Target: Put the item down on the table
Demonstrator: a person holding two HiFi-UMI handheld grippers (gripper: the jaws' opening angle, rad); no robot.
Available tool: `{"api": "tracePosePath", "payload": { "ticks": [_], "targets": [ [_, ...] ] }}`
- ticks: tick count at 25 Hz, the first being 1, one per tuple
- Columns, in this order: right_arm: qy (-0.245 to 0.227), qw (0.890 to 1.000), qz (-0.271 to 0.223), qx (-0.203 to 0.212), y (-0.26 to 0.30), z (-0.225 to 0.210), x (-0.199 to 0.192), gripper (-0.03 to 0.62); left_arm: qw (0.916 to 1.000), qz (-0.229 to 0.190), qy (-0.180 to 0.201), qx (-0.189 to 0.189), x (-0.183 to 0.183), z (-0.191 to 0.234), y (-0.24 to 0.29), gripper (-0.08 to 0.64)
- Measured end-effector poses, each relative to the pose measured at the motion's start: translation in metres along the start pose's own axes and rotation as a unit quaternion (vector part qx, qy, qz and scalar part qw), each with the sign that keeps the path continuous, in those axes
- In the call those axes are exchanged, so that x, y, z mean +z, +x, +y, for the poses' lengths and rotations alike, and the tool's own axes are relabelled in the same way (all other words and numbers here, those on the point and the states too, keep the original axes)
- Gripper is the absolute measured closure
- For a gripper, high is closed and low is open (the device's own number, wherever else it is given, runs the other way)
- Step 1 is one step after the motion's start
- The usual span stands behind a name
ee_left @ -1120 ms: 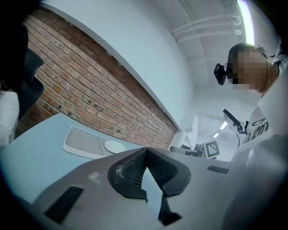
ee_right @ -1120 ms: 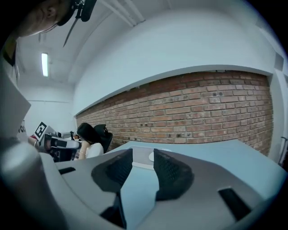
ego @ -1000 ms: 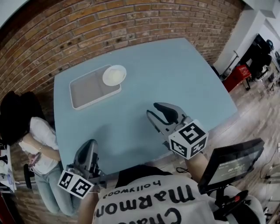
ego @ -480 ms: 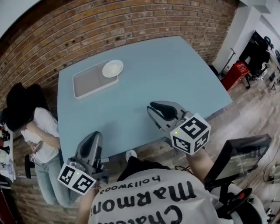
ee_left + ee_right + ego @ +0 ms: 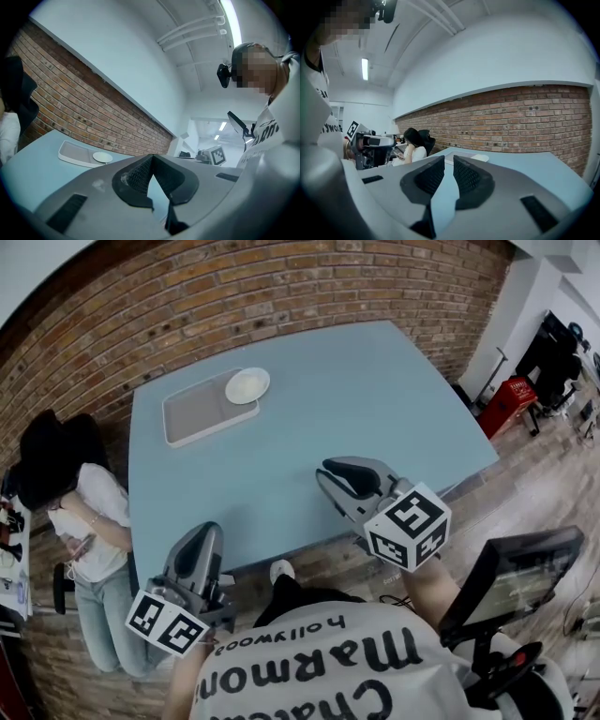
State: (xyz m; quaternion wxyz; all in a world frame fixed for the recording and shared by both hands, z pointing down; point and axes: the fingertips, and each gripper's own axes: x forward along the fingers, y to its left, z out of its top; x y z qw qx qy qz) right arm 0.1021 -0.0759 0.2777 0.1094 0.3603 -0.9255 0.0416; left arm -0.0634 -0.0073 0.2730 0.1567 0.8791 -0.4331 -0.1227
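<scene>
Empty claws are held at the counter's point(image 5: 375, 399) near edge.
The left claw point(image 5: 206, 534) is pressed together; the right claw point(image 5: 326, 476), just closing, is parted slightly around nothing. The plate point(image 5: 247, 385) is set on the tray's point(image 5: 192, 413) corner, well apart from both.

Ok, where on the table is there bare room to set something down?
Nearly all of the blue table is bare: the middle, the right side and the near edge. Crowded only at the far left corner, where the tray lies with a white plate at its right end.
</scene>
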Motion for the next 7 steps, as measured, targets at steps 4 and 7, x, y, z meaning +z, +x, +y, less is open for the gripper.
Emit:
{"api": "tracePosePath", "payload": {
  "ticks": [4,7],
  "targets": [
    [0.001,1.0,-0.004,0.002,-0.0021,-0.0018,0.0011,0.529,1.0,0.001,0.001,0.002,-0.0014,-0.0027,-0.0004,0.554],
    [0.003,1.0,-0.006,0.004,-0.0037,-0.0028,0.0021,0.529,1.0,0.0,0.004,0.005,-0.0012,-0.004,-0.0012,0.554]
  ]
}}
